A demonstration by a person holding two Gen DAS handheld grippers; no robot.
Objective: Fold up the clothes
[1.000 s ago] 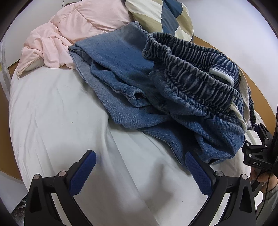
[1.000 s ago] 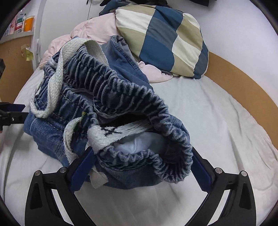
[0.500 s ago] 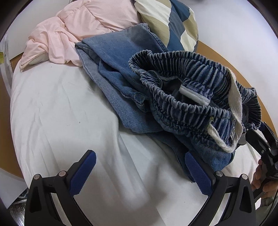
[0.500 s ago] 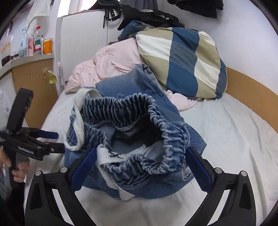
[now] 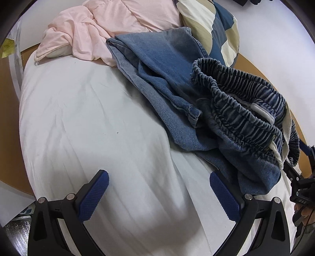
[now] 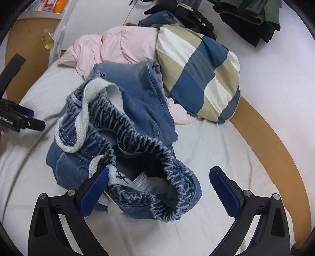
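Bunched jeans [image 6: 126, 141] on white bed sheet [image 5: 88, 128].
Both grippers, left gripper [image 5: 157, 194] and right gripper [image 6: 158, 189], spread wide, holding nothing; elastic waistband [image 6: 153, 149] gaping just ahead of right one.

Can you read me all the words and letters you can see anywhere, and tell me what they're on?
"DAS": white letters on the black body of the right gripper, seen from the left wrist camera.
White print on the left gripper body: too blurred to read.
Dark marks on the jeans white drawstring: not readable.
Shelf bottles: labels unreadable.
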